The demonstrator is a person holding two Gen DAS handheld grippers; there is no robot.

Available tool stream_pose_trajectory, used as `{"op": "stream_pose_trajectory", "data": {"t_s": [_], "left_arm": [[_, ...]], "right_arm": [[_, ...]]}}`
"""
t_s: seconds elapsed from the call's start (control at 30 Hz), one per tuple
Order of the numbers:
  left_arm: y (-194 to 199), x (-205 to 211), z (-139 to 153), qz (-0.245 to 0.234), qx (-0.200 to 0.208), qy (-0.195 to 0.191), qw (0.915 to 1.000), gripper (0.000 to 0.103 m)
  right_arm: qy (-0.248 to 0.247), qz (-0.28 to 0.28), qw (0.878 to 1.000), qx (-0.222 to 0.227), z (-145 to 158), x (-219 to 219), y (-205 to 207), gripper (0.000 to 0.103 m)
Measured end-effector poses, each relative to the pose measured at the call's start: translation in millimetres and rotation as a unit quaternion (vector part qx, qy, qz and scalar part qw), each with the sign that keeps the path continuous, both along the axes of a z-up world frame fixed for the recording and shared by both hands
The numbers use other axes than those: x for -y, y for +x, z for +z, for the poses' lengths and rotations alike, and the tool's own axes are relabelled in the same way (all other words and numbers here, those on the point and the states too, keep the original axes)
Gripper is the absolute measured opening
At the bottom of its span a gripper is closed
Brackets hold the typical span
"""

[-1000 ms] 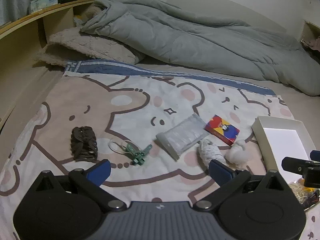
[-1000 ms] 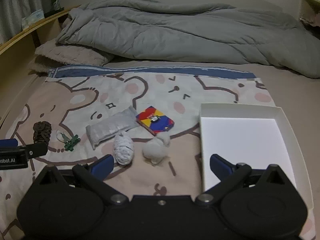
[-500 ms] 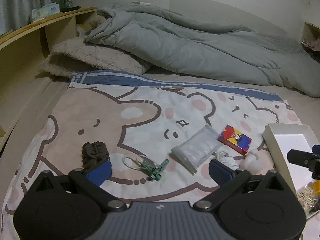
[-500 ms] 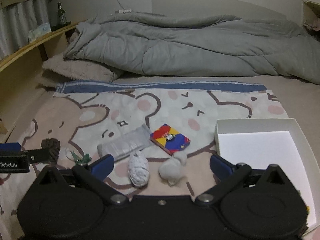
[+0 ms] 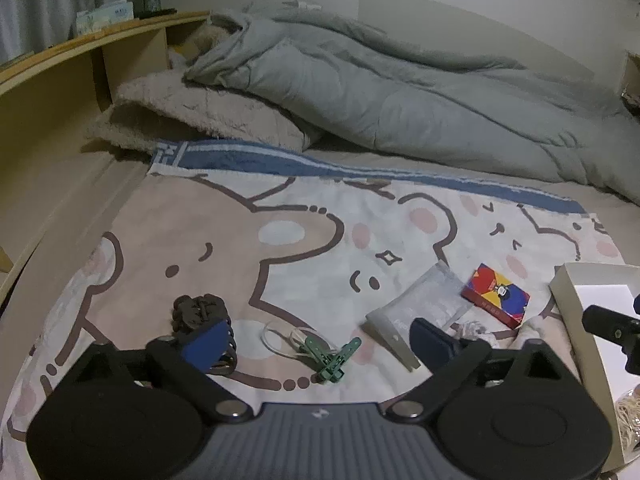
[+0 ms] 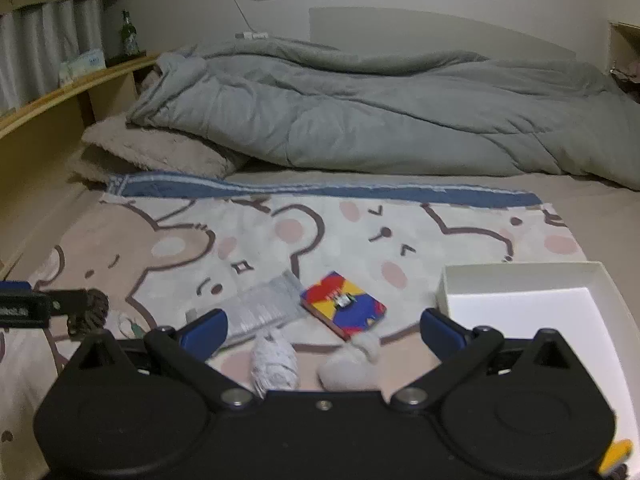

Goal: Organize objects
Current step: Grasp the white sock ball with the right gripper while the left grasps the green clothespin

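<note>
My left gripper (image 5: 318, 340) hovers low over the bear-print blanket, its jaws wide but closing. A green clip (image 5: 328, 356) with a white loop lies on the blanket between them, untouched. A brown scrunchie (image 5: 200, 312) sits by the left finger and a clear plastic packet (image 5: 424, 312) by the right one. My right gripper (image 6: 322, 330) is open above a white rolled cloth (image 6: 274, 364) and a grey plush (image 6: 352, 368). Beyond these lie a colourful card box (image 6: 344, 306) and, to the right, a white tray (image 6: 520, 276).
A grey duvet (image 6: 360, 120) and a fluffy pillow (image 6: 152, 148) fill the far end of the bed. A wooden shelf (image 5: 80, 64) along the left carries a bottle and a tissue pack. A bundle of rubber bands (image 5: 628, 416) shows at the tray's near end.
Both grippers have drawn back, so the objects sit lower in both views and more of the wall shows. The left jaws have narrowed slightly.
</note>
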State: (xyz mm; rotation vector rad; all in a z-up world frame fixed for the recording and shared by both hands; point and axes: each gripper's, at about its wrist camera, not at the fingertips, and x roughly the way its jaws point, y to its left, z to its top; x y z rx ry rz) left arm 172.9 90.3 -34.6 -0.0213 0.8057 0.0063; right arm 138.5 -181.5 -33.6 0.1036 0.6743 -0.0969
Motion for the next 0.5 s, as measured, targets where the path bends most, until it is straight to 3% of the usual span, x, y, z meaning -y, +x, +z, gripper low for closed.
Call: {"op": "stream_pose_trajectory", "data": {"t_s": [0.27,0.4,0.5], "left_arm": [[24,5,-17,-0.003,-0.012,0.010,0.9999,0.090],[38,0,-29,0.005,-0.020,0.015,0.9997,0.089],[46,-4,-36,0.007,-0.028,0.008,0.9996,0.081]], "right_arm": [[0.011,0.020,0.999,-0.026,-16,-7,28,0.102],[0.028,0.032,0.997,-0.063,-29,-4,45,0.082],[0.069,0.016,0.994,-0.089,-41,5,56,0.069]]}}
